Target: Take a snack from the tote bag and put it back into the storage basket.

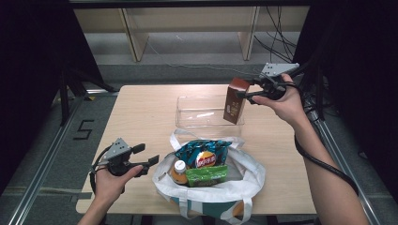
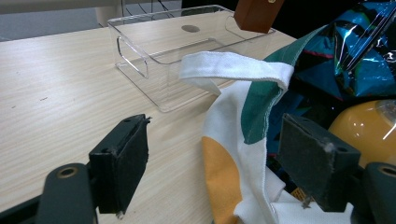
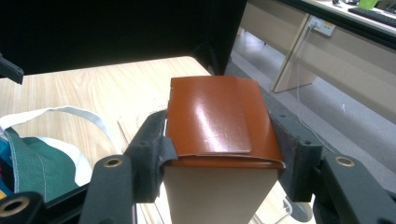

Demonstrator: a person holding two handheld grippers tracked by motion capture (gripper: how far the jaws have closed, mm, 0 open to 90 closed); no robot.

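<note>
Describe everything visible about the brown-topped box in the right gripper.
The box is a tall, narrow carton, apparently cardboard, with a glossy reddish-brown folded top flap and beige sides bearing small print. It hangs slightly tilted, its lower end inside the clear plastic bin at the right end. The right gripper clamps its top between both jaws.

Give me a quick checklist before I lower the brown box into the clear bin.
1. Right gripper jaws clamped on the brown box: ok.
2. Box over the clear bin: ok, above its right end.
3. Bin floor free where the box lands: ok.
4. Box upright: not ok, slightly tilted.
5. Left gripper out of the way: ok, open beside the tote bag.
6. Box bottom clear of the bin rim: cannot tell.
</note>
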